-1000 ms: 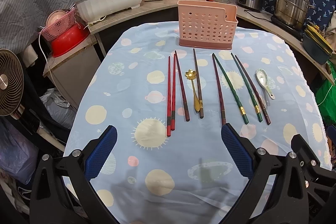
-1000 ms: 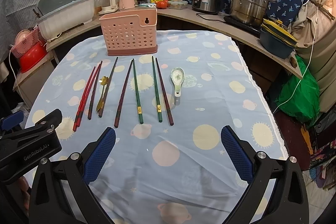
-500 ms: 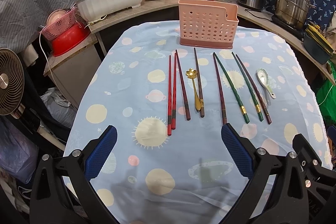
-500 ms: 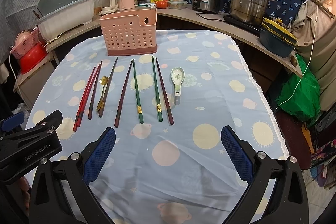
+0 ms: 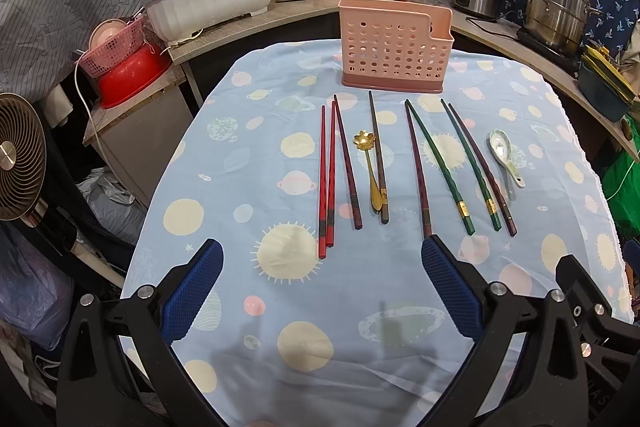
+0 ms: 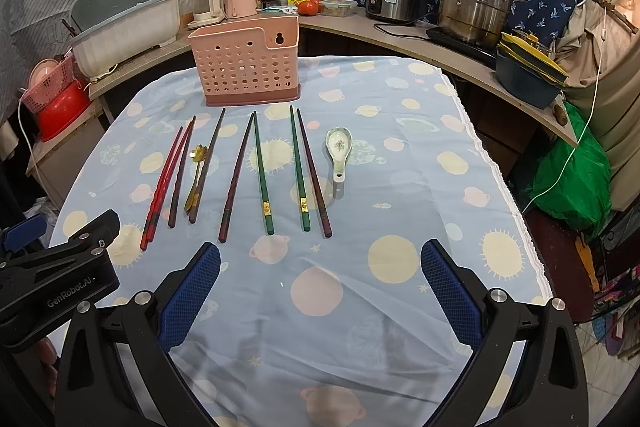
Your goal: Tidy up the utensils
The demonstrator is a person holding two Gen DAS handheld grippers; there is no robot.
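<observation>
Lying parallel, chopsticks (image 5: 418, 167), pink perforated holder (image 5: 394, 51)

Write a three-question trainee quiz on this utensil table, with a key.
1. True or false: the pink holder already has chopsticks in it.
2. Which lies nearest the ceramic spoon? A red chopsticks; B dark chopstick beside a green one; C gold spoon.
3. Fill in: both the left gripper and the right gripper are ____.

Key: 1 false, nothing shows above its rim and all the utensils lie on the cloth; 2 B; 3 open.
</observation>
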